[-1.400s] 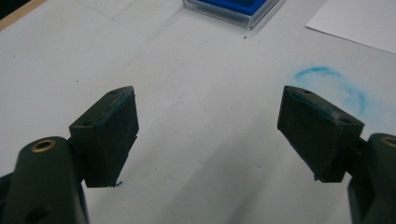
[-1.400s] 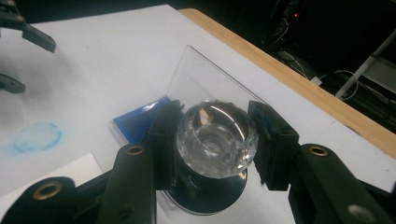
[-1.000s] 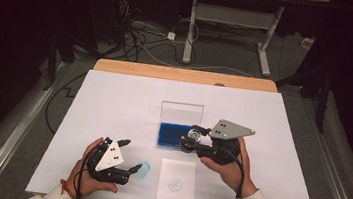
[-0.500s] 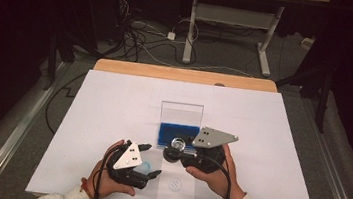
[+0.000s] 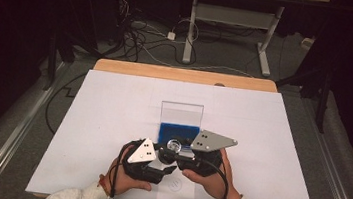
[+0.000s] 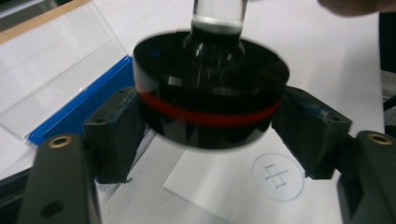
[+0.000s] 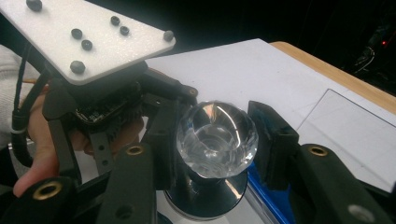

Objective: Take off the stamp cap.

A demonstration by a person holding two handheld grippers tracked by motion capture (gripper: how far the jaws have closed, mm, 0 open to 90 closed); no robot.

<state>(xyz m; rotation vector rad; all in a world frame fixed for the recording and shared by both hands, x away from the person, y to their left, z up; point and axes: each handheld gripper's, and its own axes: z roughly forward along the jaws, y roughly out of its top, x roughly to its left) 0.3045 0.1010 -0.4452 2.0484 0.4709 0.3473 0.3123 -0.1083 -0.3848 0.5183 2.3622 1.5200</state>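
Clear faceted crystal knob on a round black base with a red band (image 6: 210,100): held above the white counter (image 5: 86,119), near centre. Left gripper (image 5: 164,164) fingers, just closing, flank the base; right gripper (image 7: 217,135) fingers clamp the knob. Hands meet near edge; blue tray (image 5: 178,131) just beyond.

The person wears light grey sleeves (image 5: 80,197) that reach the wrists. Each hand carries a black gripper: the left gripper (image 5: 159,164) and the right gripper (image 5: 178,152) both bear a pale grey three-cornered plate (image 5: 212,141) dotted with small dark screws. A black cable (image 5: 224,193) trails back along each wrist. The fingers (image 6: 116,135) are blocky black arms with brass-ringed holes and dark rubbery pads faintly smeared with blue at the edges.
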